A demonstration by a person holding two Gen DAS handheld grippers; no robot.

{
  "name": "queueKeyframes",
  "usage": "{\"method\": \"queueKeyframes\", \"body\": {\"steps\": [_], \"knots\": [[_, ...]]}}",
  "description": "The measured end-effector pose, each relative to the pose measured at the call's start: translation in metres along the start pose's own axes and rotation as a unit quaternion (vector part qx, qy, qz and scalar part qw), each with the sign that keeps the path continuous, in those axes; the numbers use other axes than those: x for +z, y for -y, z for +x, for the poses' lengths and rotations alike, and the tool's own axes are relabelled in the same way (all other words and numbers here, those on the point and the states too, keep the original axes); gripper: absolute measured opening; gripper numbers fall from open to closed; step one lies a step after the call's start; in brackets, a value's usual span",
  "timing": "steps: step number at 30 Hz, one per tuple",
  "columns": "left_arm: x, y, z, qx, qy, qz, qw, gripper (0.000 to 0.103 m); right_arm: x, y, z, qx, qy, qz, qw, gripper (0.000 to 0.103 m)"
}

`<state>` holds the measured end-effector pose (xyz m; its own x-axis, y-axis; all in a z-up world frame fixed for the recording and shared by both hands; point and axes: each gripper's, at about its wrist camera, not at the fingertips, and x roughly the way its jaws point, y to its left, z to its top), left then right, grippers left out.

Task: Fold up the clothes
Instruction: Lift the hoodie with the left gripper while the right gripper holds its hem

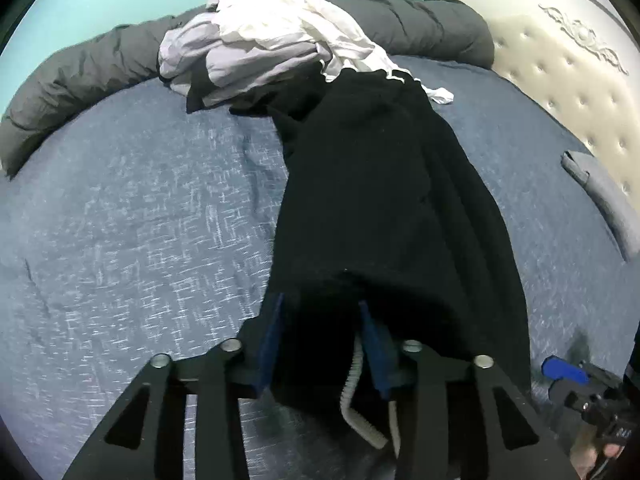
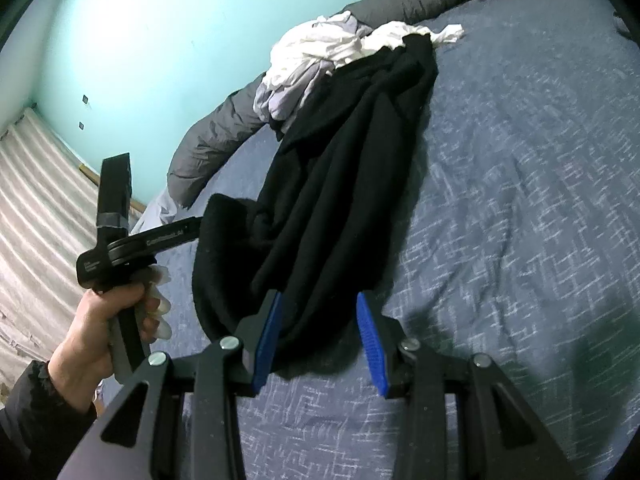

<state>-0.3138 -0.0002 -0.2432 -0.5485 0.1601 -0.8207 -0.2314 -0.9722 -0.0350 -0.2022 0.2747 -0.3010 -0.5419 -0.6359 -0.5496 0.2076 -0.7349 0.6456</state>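
Observation:
A black garment (image 1: 380, 200) with a white drawstring (image 1: 352, 396) lies stretched along the blue bedspread (image 1: 140, 220). Its near end lies bunched between the fingers of my left gripper (image 1: 322, 308), whose jaws stand apart around the cloth. In the right wrist view the same black garment (image 2: 332, 184) runs from the clothes pile to my right gripper (image 2: 318, 304), whose blue pads are wide apart around its near edge. The left gripper body (image 2: 120, 240) and the hand holding it show at the left there.
A pile of white and pale lilac clothes (image 1: 272, 44) lies at the far side of the bed, against a rolled grey duvet (image 1: 72, 88). A cream tufted headboard (image 1: 560, 80) is at right. A grey pillow edge (image 1: 600, 196) lies near it. The wall is turquoise.

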Motion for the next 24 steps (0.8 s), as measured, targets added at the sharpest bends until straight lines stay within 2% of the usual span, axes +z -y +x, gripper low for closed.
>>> {"method": "queueKeyframes", "body": {"steps": [4,10,14,17,19,20,21,24], "knots": [[-0.002,0.005,-0.004,0.018,0.006,0.033,0.9993,0.057,-0.004,-0.007,0.005,0.001,-0.009,-0.012,1.000,0.045],[0.003,0.016,0.011,0.025,-0.004,0.079,0.9965,0.062,-0.004,-0.004,0.004,-0.004,-0.007,-0.005,1.000,0.045],[0.004,0.013,0.026,0.003,-0.027,0.065,0.9975,0.063,-0.002,0.000,0.004,-0.004,-0.006,0.002,1.000,0.045],[0.004,0.009,0.030,-0.012,-0.030,0.051,0.9982,0.063,-0.002,-0.001,0.004,-0.003,-0.007,0.000,1.000,0.045],[0.004,0.011,0.030,-0.021,-0.028,0.050,0.9982,0.051,-0.002,-0.002,0.005,-0.002,-0.009,-0.001,1.000,0.045],[0.003,0.013,0.029,-0.031,-0.028,0.052,0.9978,0.033,-0.002,-0.002,0.005,-0.002,-0.009,-0.002,1.000,0.045],[0.003,0.016,0.026,-0.033,-0.025,0.056,0.9976,0.025,-0.001,-0.002,0.005,-0.003,-0.009,-0.002,1.000,0.045],[0.003,0.022,0.013,-0.025,-0.006,0.065,0.9975,0.016,-0.001,-0.002,0.004,-0.007,-0.006,-0.006,1.000,0.045]]}}
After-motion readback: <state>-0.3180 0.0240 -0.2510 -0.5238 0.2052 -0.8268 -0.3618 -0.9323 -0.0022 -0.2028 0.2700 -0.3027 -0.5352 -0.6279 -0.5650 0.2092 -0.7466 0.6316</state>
